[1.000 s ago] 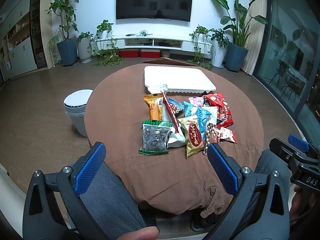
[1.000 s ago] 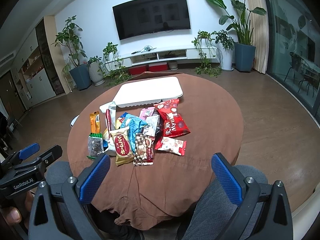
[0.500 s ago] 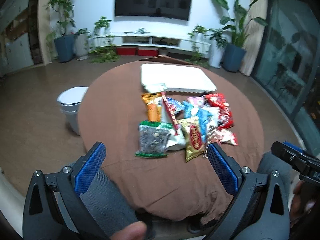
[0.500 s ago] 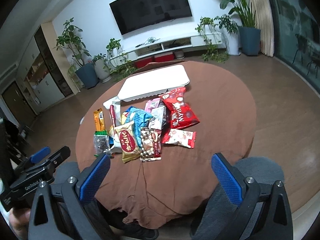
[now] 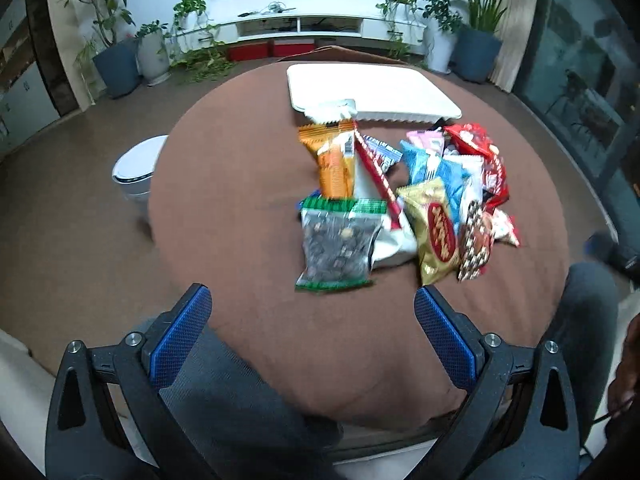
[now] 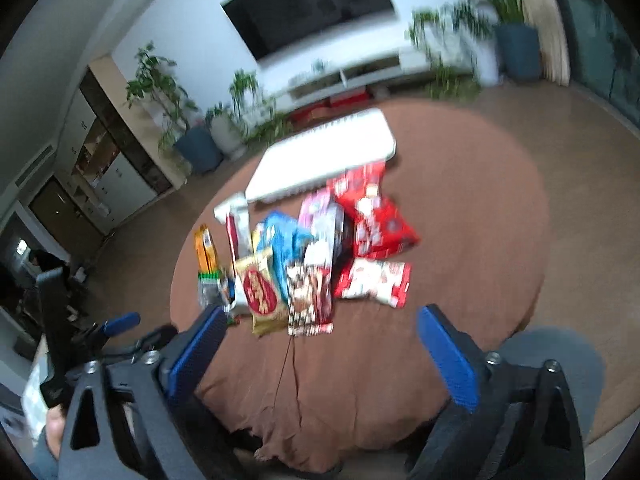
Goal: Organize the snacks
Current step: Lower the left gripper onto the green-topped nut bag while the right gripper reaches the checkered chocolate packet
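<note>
While the snack packets (image 5: 404, 204) lie piled beside the white tray (image 5: 372, 90), nothing is sorted. Left gripper (image 5: 312, 340) gapes empty. Right gripper (image 6: 320, 344) is closing, empty.

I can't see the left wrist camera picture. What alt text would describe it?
A heap of snack packets lies on a round brown-covered table, just in front of a white tray. The left gripper hovers at the near edge, its blue-padded fingers wide apart and empty. Behind are potted plants, a television and a white bin.
</note>
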`<state>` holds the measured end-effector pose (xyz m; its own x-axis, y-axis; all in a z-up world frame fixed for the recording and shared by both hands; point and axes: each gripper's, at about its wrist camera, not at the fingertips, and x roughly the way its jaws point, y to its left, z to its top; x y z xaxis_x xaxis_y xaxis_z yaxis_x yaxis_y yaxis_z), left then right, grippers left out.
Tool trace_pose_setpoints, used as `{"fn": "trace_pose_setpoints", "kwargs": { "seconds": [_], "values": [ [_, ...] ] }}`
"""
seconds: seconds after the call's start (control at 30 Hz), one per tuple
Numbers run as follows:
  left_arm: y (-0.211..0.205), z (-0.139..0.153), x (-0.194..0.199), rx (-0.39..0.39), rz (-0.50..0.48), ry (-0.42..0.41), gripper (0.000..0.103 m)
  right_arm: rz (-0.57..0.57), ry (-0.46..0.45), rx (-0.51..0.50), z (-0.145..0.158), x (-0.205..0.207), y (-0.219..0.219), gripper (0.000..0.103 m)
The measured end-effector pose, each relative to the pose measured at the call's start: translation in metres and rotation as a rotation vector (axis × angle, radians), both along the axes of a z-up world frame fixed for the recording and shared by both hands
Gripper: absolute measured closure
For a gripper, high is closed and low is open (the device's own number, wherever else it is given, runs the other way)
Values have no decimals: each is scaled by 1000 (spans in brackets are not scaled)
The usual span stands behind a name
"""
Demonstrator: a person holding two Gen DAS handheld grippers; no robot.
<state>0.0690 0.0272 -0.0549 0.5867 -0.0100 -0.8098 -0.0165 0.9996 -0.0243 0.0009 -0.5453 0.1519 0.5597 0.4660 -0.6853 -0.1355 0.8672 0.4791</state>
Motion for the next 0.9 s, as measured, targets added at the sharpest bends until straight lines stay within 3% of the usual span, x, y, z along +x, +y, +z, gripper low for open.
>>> {"fn": "trace_pose_setpoints", "kwargs": {
  "seconds": [0.13,0.37,0.47,0.57,0.77,0.83,0.9],
  "values": [
    [-1,-3,20,-7,10,-40,0,-3,44,0,-10,10,3,17],
    [-5,-38,58,-83,-45,-8,1,21,124,-22,-22,22,12,17],
    [-6,-48,68,-73,-54,6,12,6,151,-50,-28,27,14,17],
    [0,-56,78,-90,-64,30,30,1,170,-65,-31,30,15,17],
    [8,-67,93,-146,-71,56,34,-4,73,-75,-23,26,17,11],
    [9,-69,94,-155,-82,57,48,4,50,-84,-21,26,21,11],
    [11,-70,94,-149,-85,68,49,3,49,-107,-21,27,23,11]
  ]
}}
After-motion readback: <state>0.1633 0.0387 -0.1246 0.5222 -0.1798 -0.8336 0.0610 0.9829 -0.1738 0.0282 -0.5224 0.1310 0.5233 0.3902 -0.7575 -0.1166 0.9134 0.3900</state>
